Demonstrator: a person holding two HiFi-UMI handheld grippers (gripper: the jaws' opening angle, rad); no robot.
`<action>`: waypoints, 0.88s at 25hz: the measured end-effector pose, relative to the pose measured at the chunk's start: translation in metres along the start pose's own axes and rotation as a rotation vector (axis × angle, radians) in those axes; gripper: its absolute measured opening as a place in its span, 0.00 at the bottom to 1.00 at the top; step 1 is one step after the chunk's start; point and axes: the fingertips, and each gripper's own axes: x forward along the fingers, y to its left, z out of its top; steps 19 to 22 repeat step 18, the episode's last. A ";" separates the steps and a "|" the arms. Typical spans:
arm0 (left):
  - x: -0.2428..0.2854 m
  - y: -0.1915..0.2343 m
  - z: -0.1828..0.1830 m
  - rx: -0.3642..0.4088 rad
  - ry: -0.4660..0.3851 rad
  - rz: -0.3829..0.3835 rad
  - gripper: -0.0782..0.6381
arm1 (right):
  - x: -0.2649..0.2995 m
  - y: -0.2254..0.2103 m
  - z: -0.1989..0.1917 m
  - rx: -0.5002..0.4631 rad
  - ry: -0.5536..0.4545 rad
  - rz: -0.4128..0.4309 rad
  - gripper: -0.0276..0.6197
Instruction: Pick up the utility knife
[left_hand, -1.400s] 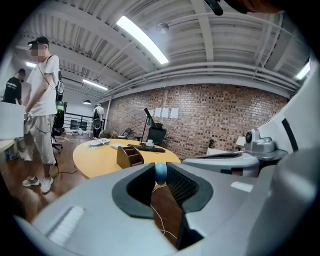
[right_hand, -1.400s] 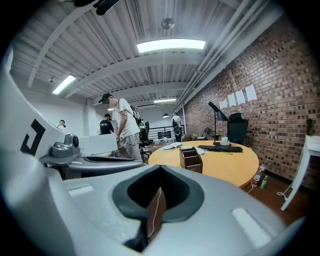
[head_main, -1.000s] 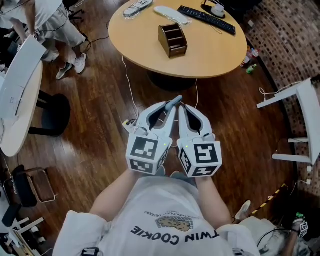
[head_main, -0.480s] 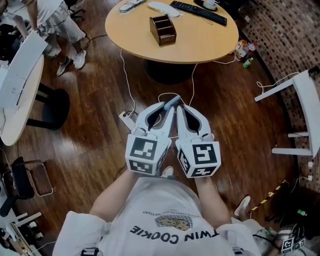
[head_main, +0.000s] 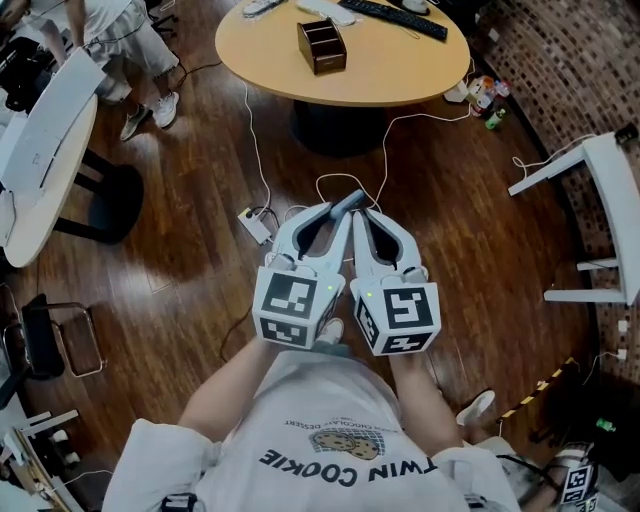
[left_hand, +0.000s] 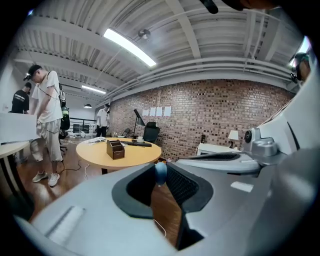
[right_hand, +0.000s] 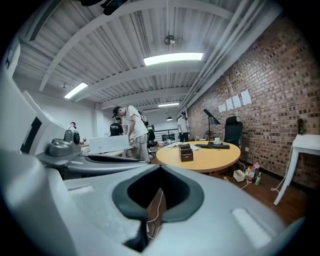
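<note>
**Knife is up and clear of the surface**

The pick-up looks done: the left hand-held gripper (head_main: 338, 214) pinches the utility knife (head_main: 350, 202) at its very tips, out over the wooden floor (head_main: 470, 230), well apart from the round surface (head_main: 400, 70). The right hand-held gripper (head_main: 366, 218) sits just beside it, jaws pressed together on nothing. The knife's long axis runs roughly along the left gripper's line, forward and a touch right; the left gripper view catches its rounded end almost head-on. Little seems left but holding on

Utility knife (left_hand: 160, 173) mostly hidden between fingers (left_hand: 184, 186), keyboard (head_main: 400, 12) cut off
</note>
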 end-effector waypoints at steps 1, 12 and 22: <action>-0.003 -0.003 -0.001 0.002 0.001 0.003 0.21 | -0.004 0.001 -0.001 0.001 -0.003 0.003 0.04; -0.025 -0.005 -0.005 0.024 0.011 0.020 0.21 | -0.012 0.017 -0.001 0.000 -0.013 0.024 0.04; -0.025 0.007 0.002 0.025 0.007 0.024 0.21 | -0.004 0.025 0.006 -0.002 -0.018 0.023 0.04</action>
